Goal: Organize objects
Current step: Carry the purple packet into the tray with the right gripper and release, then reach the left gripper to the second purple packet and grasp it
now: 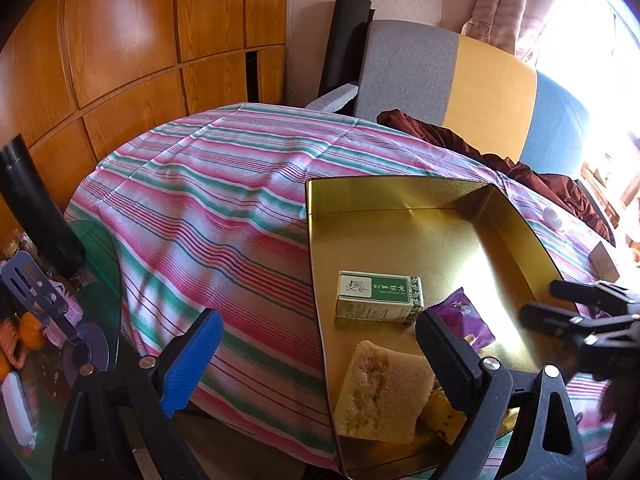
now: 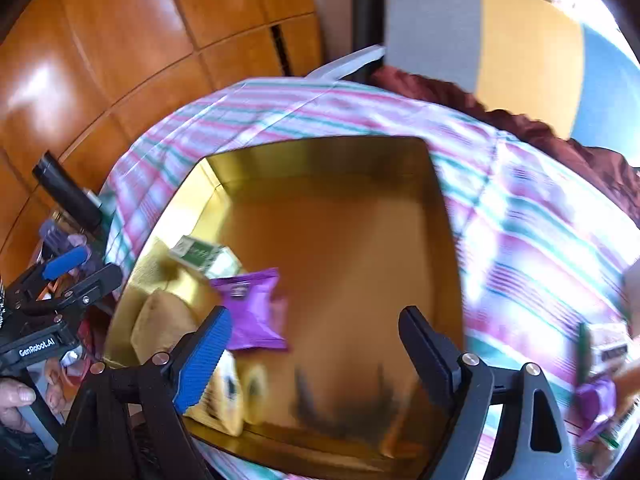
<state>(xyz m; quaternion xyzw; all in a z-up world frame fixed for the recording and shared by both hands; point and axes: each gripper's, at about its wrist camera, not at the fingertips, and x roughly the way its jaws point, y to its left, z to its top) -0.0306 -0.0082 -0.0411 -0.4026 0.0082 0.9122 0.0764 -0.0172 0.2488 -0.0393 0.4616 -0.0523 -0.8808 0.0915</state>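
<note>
While the right tool (image 2: 308,344) is hanging over the gold tin (image 2: 320,152) with its jaws spread wide and nothing between them, a purple packet (image 2: 256,312) is lying just ahead of its blue finger, inside the tin, apparently released already. The packet's long axis is running roughly toward and away from the tool in the right wrist view, so a regrasp would call for the jaws straddling its shorter width. The left tool (image 1: 320,344) is also standing open and empty, one finger over the striped cloth (image 1: 200,200) and the other over the tin's near left corner, above a sponge cake slice (image 1: 380,392) and a yellowish packet (image 1: 444,412) lying in it. Just beyond them a green box (image 1: 378,296) is lying flat on the tin floor, long axis across the left view; it carries white Chinese characters too small to read.

The next things to sort are probably lying on the surface to the right of the tin: blurred purple and green packets (image 2: 600,392), well apart from the left tool and nearer the right hand, so I judge the right tool better placed to fetch them. The left tool's body (image 2: 40,348) is reading "GenRobot.AI". Farther off, a striped-colour chair back (image 1: 480,80) and wooden cabinets (image 1: 120,40) are standing behind.
</note>
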